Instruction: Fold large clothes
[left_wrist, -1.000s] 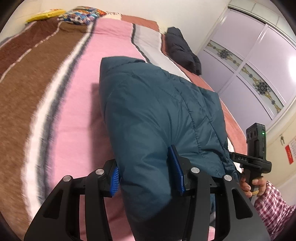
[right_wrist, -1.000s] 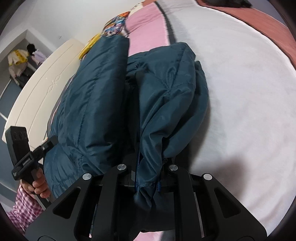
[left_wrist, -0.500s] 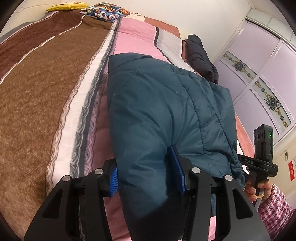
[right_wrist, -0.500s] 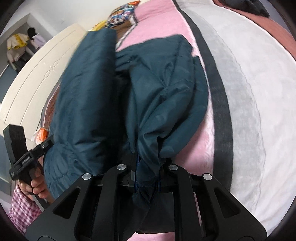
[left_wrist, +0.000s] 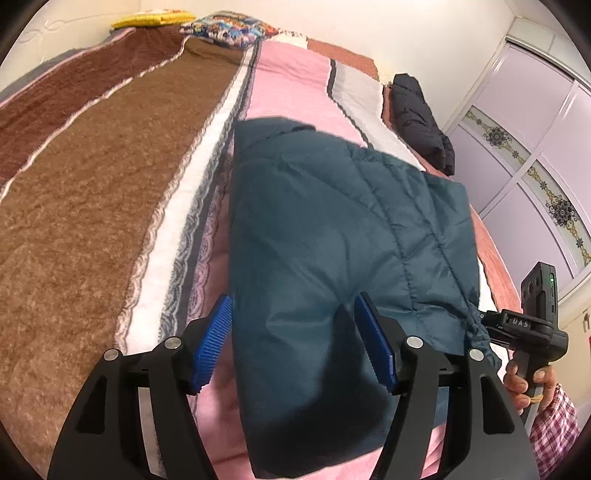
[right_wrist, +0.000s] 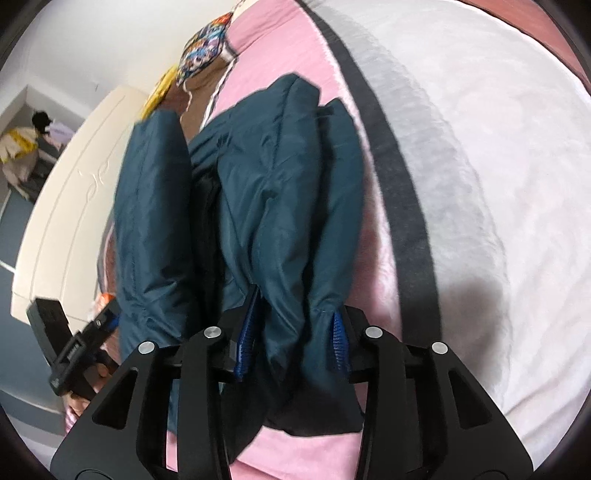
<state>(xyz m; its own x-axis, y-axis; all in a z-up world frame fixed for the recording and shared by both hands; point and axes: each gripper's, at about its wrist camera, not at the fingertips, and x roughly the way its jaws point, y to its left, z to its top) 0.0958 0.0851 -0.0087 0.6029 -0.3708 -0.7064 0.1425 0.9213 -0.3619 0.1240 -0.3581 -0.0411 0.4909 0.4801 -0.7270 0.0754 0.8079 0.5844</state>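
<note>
While the left gripper (left_wrist: 295, 336) straddles the teal jacket (left_wrist: 332, 236) wide apart, the right gripper (right_wrist: 291, 332) stands half-spread around its hem.

Jacket (left_wrist: 332, 240) lies on bed (left_wrist: 92, 221); another garment (left_wrist: 417, 118), possibly folded, behind it.

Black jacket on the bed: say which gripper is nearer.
Probably right. The black jacket lies ahead and right of the left gripper; the right gripper sits on that side.

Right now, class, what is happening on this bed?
A person is folding a teal puffer jacket on a striped blanket. The left gripper has its jaws spread around a folded edge. The right gripper straddles a bunched part, jaws apart. A black jacket lies farther off.
</note>
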